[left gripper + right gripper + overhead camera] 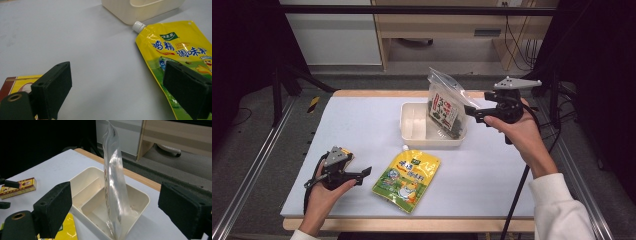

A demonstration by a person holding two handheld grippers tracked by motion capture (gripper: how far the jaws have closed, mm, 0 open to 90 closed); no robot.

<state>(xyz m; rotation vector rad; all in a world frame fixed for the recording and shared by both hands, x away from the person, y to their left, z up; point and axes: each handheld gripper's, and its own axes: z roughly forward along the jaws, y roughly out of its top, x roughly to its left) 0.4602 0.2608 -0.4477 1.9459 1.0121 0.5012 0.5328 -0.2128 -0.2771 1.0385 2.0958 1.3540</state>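
A clear zip bag of dark snacks [444, 106] stands upright in the right compartment of a cream tray [412, 131]. My right gripper [471, 113] hovers just to its right, open. In the right gripper view the bag [113, 187] rises edge-on from the tray [142, 196], ahead of the wide-apart jaws of my right gripper [117, 202]. A yellow spouted pouch [408, 179] lies flat in front of the tray. My left gripper [365, 173] rests open just left of it. In the left gripper view, the pouch [180, 47] lies partly behind the right jaw of my left gripper [117, 80].
A small red-and-yellow box [346, 152] lies on the white table beside my left hand, and shows as the box [15, 83] and the box [18, 186]. The tray's left compartment [414, 120] holds nothing. Metal rails and dark floor flank the table.
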